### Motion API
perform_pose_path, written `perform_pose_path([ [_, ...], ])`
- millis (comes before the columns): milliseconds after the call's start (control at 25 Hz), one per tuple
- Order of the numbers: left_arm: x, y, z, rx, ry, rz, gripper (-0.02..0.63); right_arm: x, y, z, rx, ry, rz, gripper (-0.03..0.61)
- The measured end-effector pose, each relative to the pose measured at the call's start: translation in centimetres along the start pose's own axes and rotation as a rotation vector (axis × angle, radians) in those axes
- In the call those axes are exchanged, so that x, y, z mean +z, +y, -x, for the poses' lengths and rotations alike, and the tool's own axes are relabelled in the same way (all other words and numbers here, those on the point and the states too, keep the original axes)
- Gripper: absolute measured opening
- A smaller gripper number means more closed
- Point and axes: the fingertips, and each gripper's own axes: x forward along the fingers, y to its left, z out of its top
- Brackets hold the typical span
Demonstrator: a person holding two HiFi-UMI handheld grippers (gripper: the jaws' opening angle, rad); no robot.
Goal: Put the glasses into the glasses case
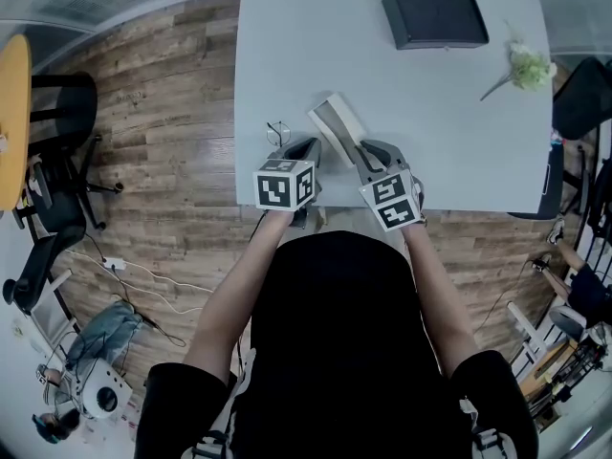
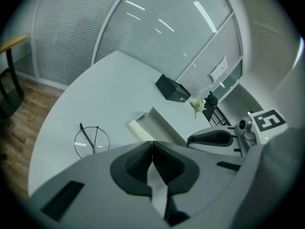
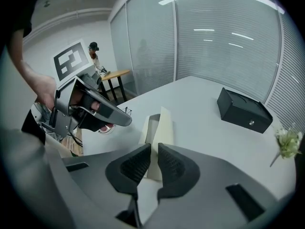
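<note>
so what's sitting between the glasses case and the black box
nothing, just bare white table between the glasses case and the black box; the head view shows it best

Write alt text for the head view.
Seen from above, a person holds two grippers at the near edge of a white table, an open cream case between them. The right gripper grips the case's near end; the left gripper is beside glasses on the table. A black box and a flower sit farther back.
</note>
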Motion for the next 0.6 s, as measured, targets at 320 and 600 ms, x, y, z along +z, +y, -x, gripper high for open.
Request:
perform_pose_path([
  [320,-0.3,-0.5,1.6,-0.004,-0.011,-0.033,0.023,-0.6,-2.2,0.4,-0.058,-0.013,-0.031,0.034],
  [600,-1.1,0.4,3.4,0.020,-0.013,0.007,0.023,-0.5,-4.7,0.4,-0.106,-0.023,-0.068,0.026],
])
